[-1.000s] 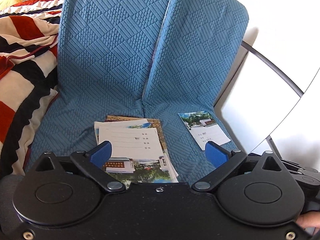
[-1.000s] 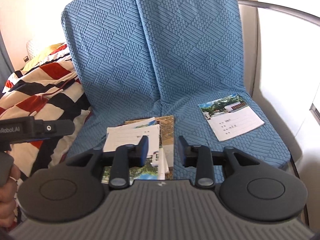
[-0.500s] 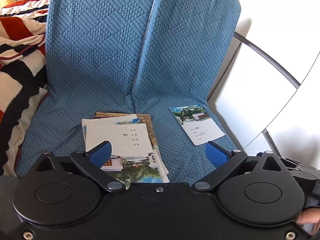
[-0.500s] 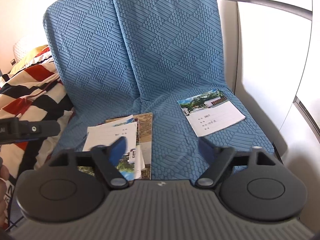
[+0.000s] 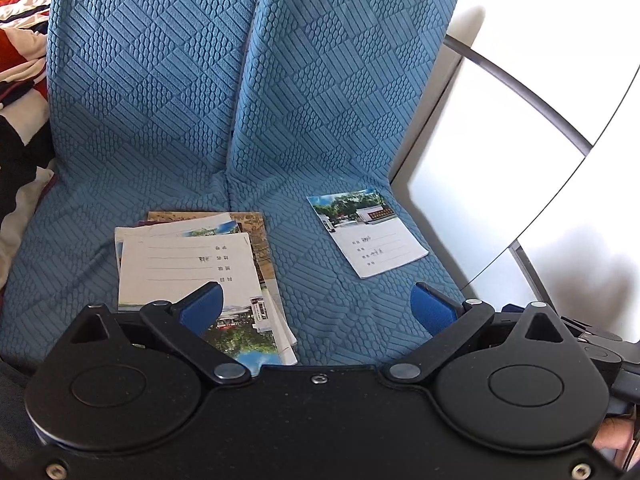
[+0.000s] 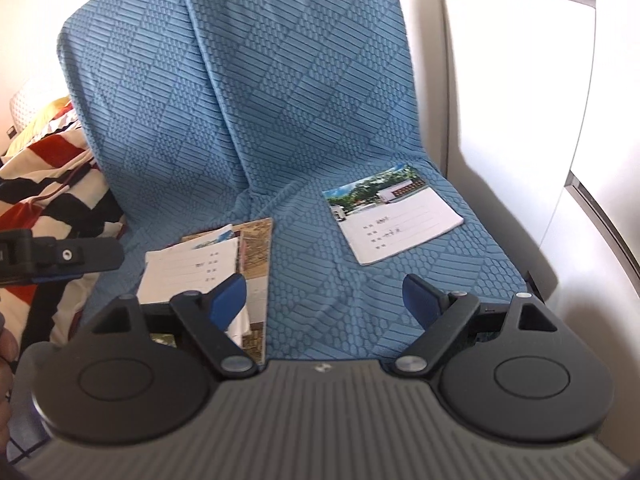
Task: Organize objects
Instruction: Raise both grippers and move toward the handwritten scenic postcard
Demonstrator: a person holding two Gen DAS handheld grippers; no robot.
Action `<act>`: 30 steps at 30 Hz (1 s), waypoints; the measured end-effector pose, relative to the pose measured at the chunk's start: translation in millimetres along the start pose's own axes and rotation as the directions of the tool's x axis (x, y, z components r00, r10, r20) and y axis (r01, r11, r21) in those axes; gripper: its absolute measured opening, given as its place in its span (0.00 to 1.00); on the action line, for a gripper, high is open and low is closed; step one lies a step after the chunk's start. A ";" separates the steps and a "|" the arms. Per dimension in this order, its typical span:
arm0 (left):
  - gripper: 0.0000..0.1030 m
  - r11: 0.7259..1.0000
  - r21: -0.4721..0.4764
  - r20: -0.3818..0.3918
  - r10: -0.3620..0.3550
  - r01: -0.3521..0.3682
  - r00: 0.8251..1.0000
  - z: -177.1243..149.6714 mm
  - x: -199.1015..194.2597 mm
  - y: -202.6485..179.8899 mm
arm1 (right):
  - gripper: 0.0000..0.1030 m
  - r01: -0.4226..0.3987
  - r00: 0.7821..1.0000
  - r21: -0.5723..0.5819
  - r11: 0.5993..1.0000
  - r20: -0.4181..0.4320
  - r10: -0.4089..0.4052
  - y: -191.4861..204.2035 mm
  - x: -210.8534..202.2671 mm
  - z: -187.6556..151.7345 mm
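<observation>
Both claws gape empty: left claw, right claw. Lone booklet handwriting illegible; booklet stack likewise.

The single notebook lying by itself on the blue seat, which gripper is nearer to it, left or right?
Right. The right gripper, open, points at the seat just short of the single notebook. The left gripper, open, is over by the stack of notebooks, farther off.

Two blue quilted seat covers lie side by side over one chair. One single booklet lies alone on the right cover. One loose stack of booklets lies on the left cover, at least four layers visible; exact count cannot be told. One striped blanket lies left of the covers.
</observation>
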State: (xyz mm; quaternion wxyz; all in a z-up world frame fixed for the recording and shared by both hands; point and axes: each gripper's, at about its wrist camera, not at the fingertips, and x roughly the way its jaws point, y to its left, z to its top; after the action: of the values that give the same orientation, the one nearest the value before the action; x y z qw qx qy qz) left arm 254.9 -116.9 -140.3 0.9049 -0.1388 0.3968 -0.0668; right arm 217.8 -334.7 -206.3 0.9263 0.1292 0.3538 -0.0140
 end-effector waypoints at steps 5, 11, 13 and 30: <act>0.97 0.999 -0.035 -0.020 -0.004 0.003 1.000 1.4 17.4 0.4 | 0.84 0.018 1.000 0.006 1.000 0.017 -0.018 -14.6 16.4 -6.4; 0.97 0.999 -0.035 -0.046 0.010 -0.012 0.999 -0.8 47.3 -1.3 | 0.84 0.037 0.999 0.047 0.998 0.030 -0.039 -35.6 41.0 -14.6; 0.97 0.999 -0.040 -0.058 0.005 -0.007 0.998 -1.3 56.7 -2.0 | 0.84 0.053 0.998 0.058 0.997 0.035 -0.055 -41.5 46.2 -15.0; 0.97 0.996 -0.081 -0.137 -0.037 0.026 0.990 14.8 136.0 -16.0 | 0.84 0.060 0.998 0.160 0.985 -0.015 -0.058 -87.4 116.4 -1.4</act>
State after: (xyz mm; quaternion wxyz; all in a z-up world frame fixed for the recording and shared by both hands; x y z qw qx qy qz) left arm 357.5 -160.7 -221.0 0.8677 -0.1757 0.4589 -0.0747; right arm 293.9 -411.1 -304.1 0.9103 0.1928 0.3598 -0.0693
